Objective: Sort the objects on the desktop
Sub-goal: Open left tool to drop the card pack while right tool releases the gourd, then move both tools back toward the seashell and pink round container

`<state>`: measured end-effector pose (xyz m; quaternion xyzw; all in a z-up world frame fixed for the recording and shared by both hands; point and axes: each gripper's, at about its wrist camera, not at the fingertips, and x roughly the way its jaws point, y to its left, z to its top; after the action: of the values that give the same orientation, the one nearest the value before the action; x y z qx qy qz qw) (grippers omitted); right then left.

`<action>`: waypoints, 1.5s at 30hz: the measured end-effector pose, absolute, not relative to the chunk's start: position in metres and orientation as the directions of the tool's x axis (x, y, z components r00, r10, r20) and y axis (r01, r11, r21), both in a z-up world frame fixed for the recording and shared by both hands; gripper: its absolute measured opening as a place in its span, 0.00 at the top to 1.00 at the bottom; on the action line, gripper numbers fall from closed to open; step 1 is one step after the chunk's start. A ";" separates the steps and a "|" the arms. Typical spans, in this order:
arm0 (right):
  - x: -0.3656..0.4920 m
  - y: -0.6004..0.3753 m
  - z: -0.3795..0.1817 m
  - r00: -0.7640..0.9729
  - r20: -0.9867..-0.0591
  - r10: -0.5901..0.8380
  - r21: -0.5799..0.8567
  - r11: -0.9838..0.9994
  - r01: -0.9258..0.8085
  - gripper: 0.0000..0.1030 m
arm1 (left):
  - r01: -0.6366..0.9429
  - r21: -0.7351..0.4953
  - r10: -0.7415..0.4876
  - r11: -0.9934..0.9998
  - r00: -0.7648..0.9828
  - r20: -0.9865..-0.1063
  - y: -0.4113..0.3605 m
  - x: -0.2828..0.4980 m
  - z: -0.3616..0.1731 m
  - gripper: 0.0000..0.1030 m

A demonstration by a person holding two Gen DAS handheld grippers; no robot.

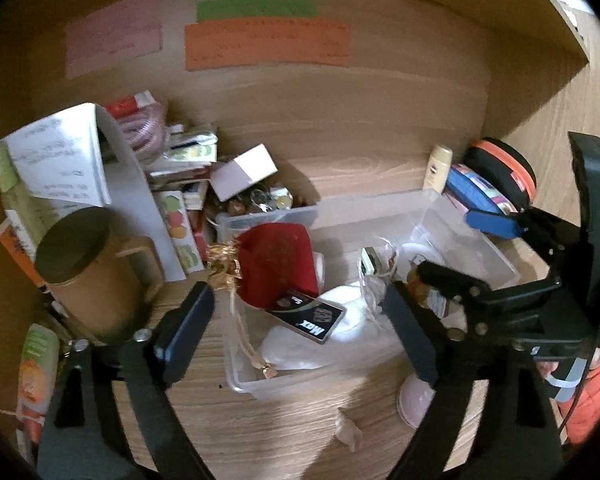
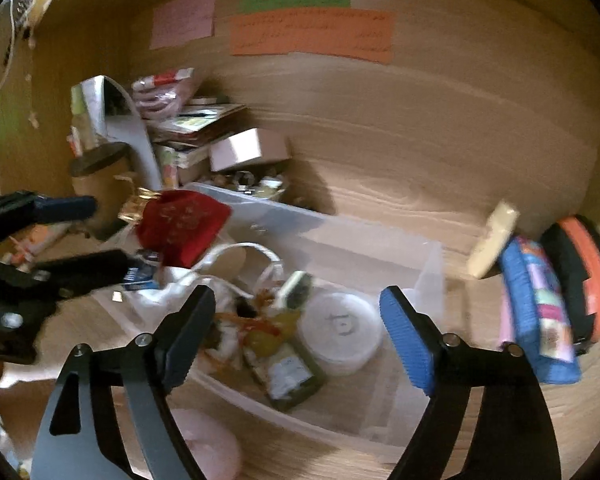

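A clear plastic bin [image 1: 476, 224] [image 2: 428, 264] sits on the wooden desk. It holds a red pouch [image 1: 278, 264] [image 2: 180, 226] with a gold tie, a dark card [image 1: 306, 316], a white round disc [image 2: 342, 330], a small bottle [image 2: 288, 372] and white wrapping. My left gripper [image 1: 300, 328] is open over the bin's left part, near the pouch and card. It also shows in the right wrist view [image 2: 96, 232]. My right gripper [image 2: 296, 332] is open and empty above the bin's middle. It also shows in the left wrist view [image 1: 452, 248].
A tan cup [image 1: 88, 276] with a dark lid stands left of the bin. Books, boxes and a small tub of trinkets [image 1: 260, 200] pile behind it. A cream bottle [image 1: 440, 168], a blue pouch [image 2: 540, 308] and an orange-black case [image 2: 584, 280] lie right. Coloured notes [image 1: 266, 42] hang on the back wall.
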<state>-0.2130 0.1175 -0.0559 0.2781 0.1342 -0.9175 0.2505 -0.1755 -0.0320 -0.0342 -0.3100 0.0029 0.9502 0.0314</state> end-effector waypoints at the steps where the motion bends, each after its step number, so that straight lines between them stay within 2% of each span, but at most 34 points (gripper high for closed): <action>1: -0.213 0.121 -0.053 -0.728 -0.571 -0.380 -0.108 -0.844 0.525 0.16 | -0.055 -0.010 0.050 -0.998 -0.809 -0.585 -0.032 -0.174 -0.032 0.09; 4: -0.212 0.131 -0.043 -0.730 -0.566 -0.384 -0.084 -0.853 0.515 0.09 | -0.038 0.001 0.031 -0.999 -0.822 -0.569 -0.033 -0.167 -0.025 0.03; 9: -0.193 0.143 -0.031 -0.740 -0.551 -0.385 -0.089 -0.855 0.511 0.01 | -0.012 0.010 0.004 -1.000 -0.828 -0.561 -0.036 -0.157 -0.017 0.02; 18: -0.157 0.159 -0.020 -0.744 -0.544 -0.386 -0.046 -0.872 0.487 0.00 | 0.006 -0.006 -0.002 -1.000 -0.841 -0.542 -0.039 -0.130 -0.011 0.02; 27: -0.116 0.158 -0.034 -0.726 -0.575 -0.377 -0.053 -0.868 0.493 0.00 | -0.004 0.006 0.000 -1.000 -0.849 -0.529 -0.036 -0.095 -0.013 0.01; 32: -0.105 0.149 -0.054 -0.692 -0.619 -0.371 -0.049 -0.861 0.506 0.00 | -0.010 -0.004 0.011 -1.000 -0.836 -0.549 -0.035 -0.085 -0.026 0.01; 38: -0.107 0.130 -0.090 -0.620 -0.702 -0.350 -0.058 -0.840 0.540 0.00 | -0.019 -0.003 0.017 -1.000 -0.799 -0.601 -0.036 -0.085 -0.051 0.01; 45: -0.115 0.111 -0.117 -0.582 -0.748 -0.319 -0.092 -0.819 0.567 0.01 | -0.041 0.008 0.025 -0.999 -0.734 -0.679 -0.035 -0.097 -0.088 0.01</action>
<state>-0.1150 0.1111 -0.1172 0.3805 0.1628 -0.8744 0.2532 -0.0970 -0.0355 -0.0882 -0.3643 0.0113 0.9310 0.0178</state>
